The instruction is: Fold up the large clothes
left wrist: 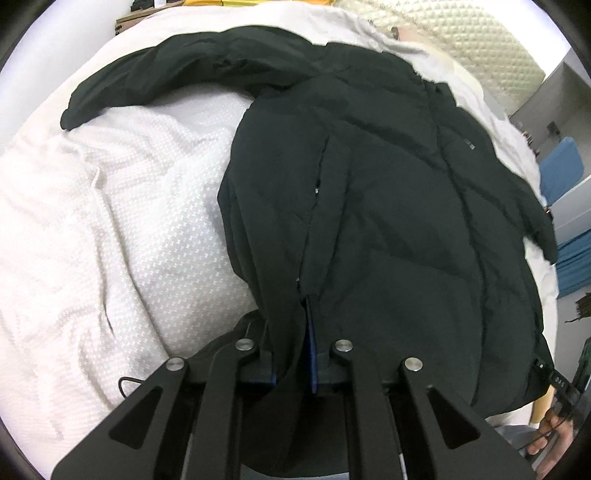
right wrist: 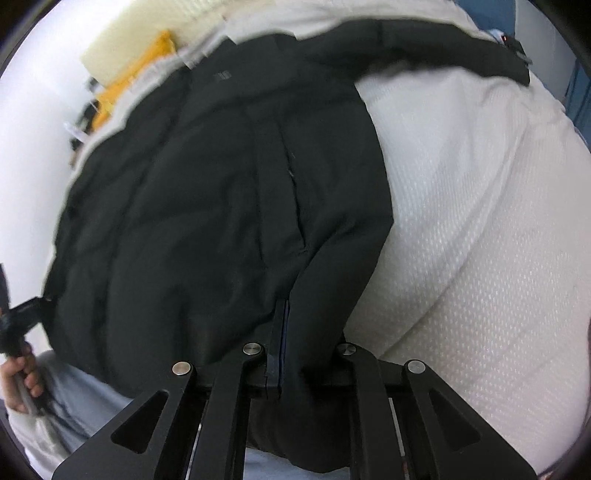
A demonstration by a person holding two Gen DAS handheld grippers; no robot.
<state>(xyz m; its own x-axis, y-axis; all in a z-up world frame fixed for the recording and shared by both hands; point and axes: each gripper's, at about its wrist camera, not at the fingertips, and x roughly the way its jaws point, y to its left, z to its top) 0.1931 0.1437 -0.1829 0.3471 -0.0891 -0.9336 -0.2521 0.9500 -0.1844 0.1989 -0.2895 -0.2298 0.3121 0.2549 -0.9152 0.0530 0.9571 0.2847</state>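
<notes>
A large black padded jacket [left wrist: 388, 192] lies spread on a white textured bed cover [left wrist: 129, 221], one sleeve [left wrist: 155, 74] stretched out to the far left. My left gripper [left wrist: 301, 332] is shut on the jacket's near hem, with the cloth bunched up between its jaws. In the right wrist view the same jacket [right wrist: 207, 192] fills the middle and left, its other sleeve [right wrist: 443, 40] running to the far right. My right gripper [right wrist: 286, 332] is shut on the hem at the jacket's right corner, fabric draping over the jaws.
The white bed cover [right wrist: 480, 221] spreads right of the jacket. A cream quilted headboard [left wrist: 461, 33] stands behind. Blue furniture [left wrist: 565, 166] sits off the bed's right side. A hand [right wrist: 18, 373] holds the other gripper's handle at the far left. Yellow items [right wrist: 136, 70] lie beyond the bed.
</notes>
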